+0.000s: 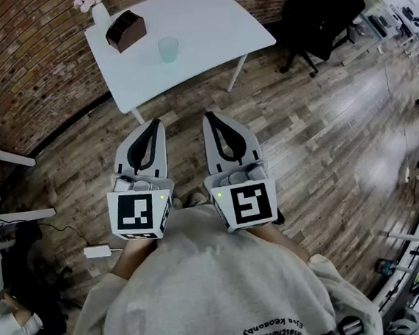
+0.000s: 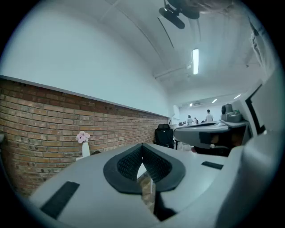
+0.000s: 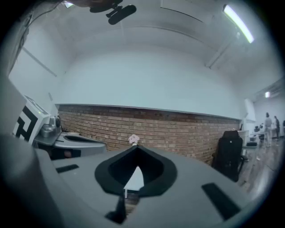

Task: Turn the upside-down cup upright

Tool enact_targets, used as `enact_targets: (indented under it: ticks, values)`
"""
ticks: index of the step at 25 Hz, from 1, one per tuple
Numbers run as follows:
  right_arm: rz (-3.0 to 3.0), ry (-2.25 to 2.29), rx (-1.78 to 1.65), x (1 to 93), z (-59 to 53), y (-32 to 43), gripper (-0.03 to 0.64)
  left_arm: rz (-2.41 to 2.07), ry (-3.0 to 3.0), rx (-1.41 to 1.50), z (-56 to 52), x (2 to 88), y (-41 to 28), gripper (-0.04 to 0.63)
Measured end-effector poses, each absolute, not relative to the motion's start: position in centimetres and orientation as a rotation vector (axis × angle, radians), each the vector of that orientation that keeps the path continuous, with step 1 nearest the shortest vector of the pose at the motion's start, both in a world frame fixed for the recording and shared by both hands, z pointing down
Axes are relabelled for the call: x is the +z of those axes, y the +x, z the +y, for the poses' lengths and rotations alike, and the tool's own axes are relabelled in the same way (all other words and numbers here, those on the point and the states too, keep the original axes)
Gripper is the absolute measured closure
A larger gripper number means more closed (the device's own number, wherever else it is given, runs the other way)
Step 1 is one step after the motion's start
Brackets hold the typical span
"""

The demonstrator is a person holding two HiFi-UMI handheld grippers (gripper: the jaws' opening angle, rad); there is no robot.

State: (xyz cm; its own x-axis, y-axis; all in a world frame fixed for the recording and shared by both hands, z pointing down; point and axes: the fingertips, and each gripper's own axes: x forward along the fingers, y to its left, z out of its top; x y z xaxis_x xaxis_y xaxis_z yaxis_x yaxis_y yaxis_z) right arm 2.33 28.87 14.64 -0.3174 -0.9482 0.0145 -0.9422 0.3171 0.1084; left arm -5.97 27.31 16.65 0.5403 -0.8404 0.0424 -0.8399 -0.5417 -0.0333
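White table (image 1: 210,23) standing on wooden floor (image 1: 326,152), pale green cup (image 1: 169,49) sitting mid-table, brown box (image 1: 125,30) and flower vase (image 1: 99,14) sitting near its far corner

Holding the left claw (image 1: 152,123) and the right claw (image 1: 210,116) side by side, near each other but apart, just ahead of the torso. Both pointed level and straight ahead. Jaws pressed together on each, nothing between. Marker cubes (image 1: 137,214) nearest the body; bare forearms (image 1: 132,253) tucked close behind.

Translucent cup (image 1: 169,49), smooth matt table (image 1: 203,24), wooden plank floor (image 1: 317,138), rough brick wall (image 1: 22,63)
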Motion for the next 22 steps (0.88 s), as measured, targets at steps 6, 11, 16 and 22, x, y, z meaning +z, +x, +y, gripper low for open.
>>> enact_targets:
  ticks: [6, 11, 16, 22]
  values:
    - [-2.491, 1.770, -0.132, 14.6, 28.8, 2.1, 0.612, 1.506, -2.749, -0.085, 27.2, 16.8, -5.9, 0.584]
    - [-2.492, 1.767, -0.119, 15.0, 28.5, 2.5, 0.612, 1.507, -2.748, -0.090, 27.2, 17.0, -5.6, 0.584]
    - [-2.514, 1.771, -0.065, 15.8, 28.1, 3.3, 0.611, 1.519, -2.744, -0.095, 26.8, 17.1, -5.2, 0.585]
    - [-2.529, 1.757, -0.070, 16.2, 27.7, 4.9, 0.611, 1.561, -2.721, -0.095, 26.3, 17.4, -4.5, 0.584]
